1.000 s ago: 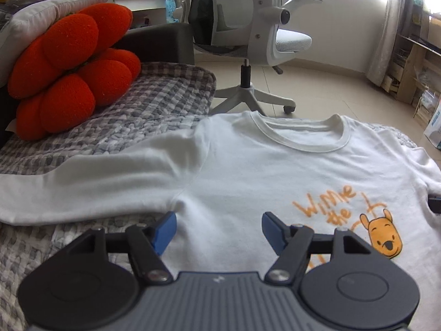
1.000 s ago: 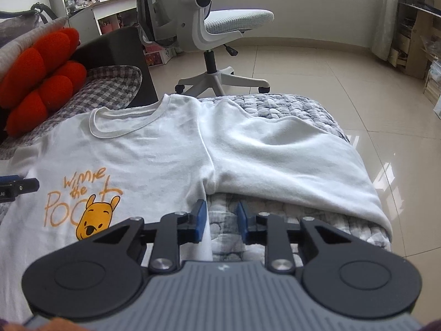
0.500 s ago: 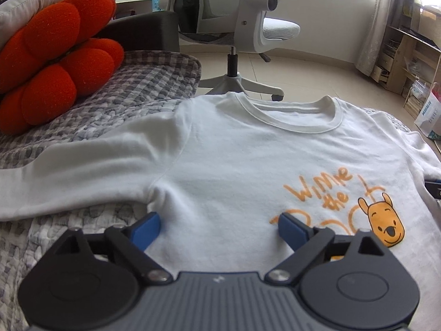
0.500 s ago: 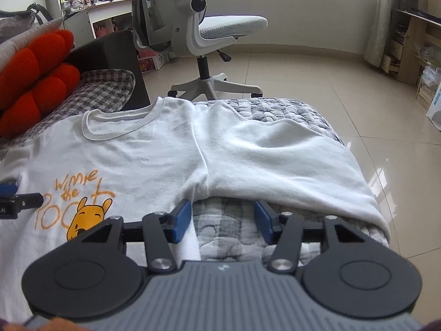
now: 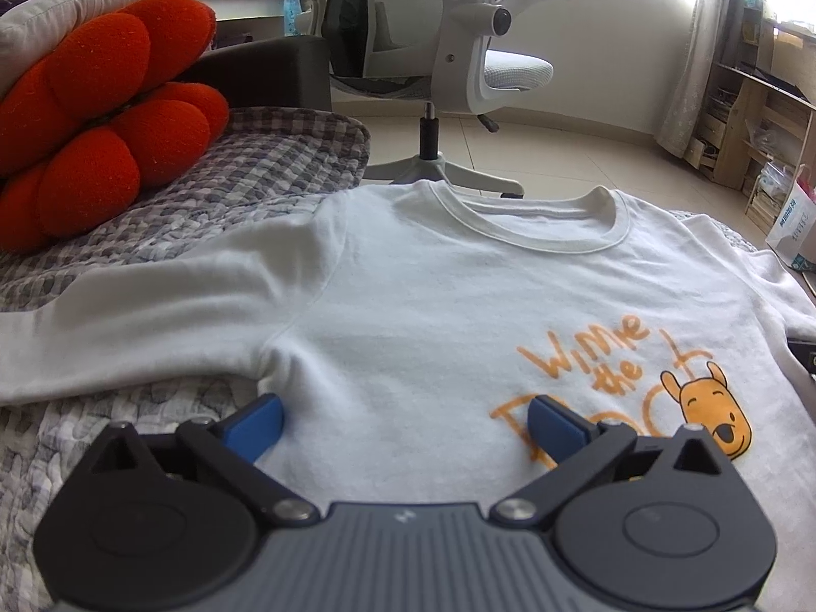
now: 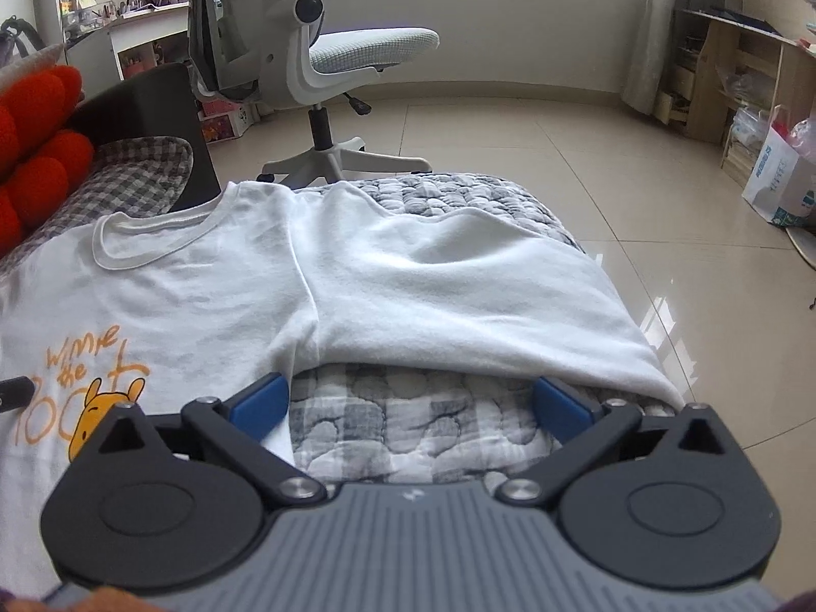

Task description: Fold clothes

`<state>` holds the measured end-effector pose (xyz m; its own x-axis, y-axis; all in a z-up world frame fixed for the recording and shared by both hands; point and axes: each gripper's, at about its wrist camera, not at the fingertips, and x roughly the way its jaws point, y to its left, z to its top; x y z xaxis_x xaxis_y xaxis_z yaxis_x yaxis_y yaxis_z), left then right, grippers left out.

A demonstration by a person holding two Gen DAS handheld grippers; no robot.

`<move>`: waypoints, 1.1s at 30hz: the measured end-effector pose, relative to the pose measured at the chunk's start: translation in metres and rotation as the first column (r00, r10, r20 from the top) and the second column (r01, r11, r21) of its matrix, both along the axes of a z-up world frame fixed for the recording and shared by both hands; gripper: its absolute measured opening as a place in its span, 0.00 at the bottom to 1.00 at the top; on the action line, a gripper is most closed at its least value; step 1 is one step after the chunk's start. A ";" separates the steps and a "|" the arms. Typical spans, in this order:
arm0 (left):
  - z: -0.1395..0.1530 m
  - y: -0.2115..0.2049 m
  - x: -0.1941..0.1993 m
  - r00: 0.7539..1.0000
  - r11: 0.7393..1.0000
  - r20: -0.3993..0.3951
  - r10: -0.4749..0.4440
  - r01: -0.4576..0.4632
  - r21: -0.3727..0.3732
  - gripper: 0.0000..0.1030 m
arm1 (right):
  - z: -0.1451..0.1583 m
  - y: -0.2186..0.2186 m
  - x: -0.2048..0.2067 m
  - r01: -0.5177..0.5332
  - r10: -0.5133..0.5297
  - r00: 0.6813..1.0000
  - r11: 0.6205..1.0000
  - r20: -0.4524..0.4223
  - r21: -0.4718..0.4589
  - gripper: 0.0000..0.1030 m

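Observation:
A white long-sleeved shirt (image 5: pixel 433 306) with an orange bear print (image 5: pixel 714 408) lies face up on a grey checked quilt (image 5: pixel 255 178), collar at the far side. My left gripper (image 5: pixel 403 418) hovers low over the shirt's body beside the left armpit. Its jaws are opening, with only flat cloth under the gap and nothing pinched. My right gripper (image 6: pixel 408 398) sits at the shirt's (image 6: pixel 204 296) right side, below the spread sleeve (image 6: pixel 459 296). Its jaws are opening too, with bare quilt (image 6: pixel 408 423) between them and the shirt's side edge by the left finger.
A red flower cushion (image 5: pixel 102 117) leans at the left. Beyond the collar stands a white office chair (image 5: pixel 449 51). The quilt ends just past the right sleeve at shiny floor tiles (image 6: pixel 663 204). Wooden shelves (image 6: pixel 739 76) and a paper bag (image 6: pixel 780 178) line the right wall.
Both pairs of jaws have spread wide apart, the right from nearly closed. Both hands have stayed about where they were over the shirt.

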<state>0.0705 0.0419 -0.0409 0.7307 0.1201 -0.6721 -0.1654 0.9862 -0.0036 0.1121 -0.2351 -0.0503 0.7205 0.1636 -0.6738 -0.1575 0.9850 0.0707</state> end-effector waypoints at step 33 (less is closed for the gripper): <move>0.013 0.044 0.002 0.997 0.988 -0.025 0.069 -0.072 -0.134 0.95 | 0.018 -0.014 0.023 0.151 -0.093 0.981 0.917 -0.168 0.370 0.10</move>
<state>0.0724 0.0854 -0.0279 0.7098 0.0781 -0.7001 -0.2362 0.9627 -0.1321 0.1350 -0.2490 -0.0328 0.6510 0.3448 -0.6762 0.0021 0.8900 0.4559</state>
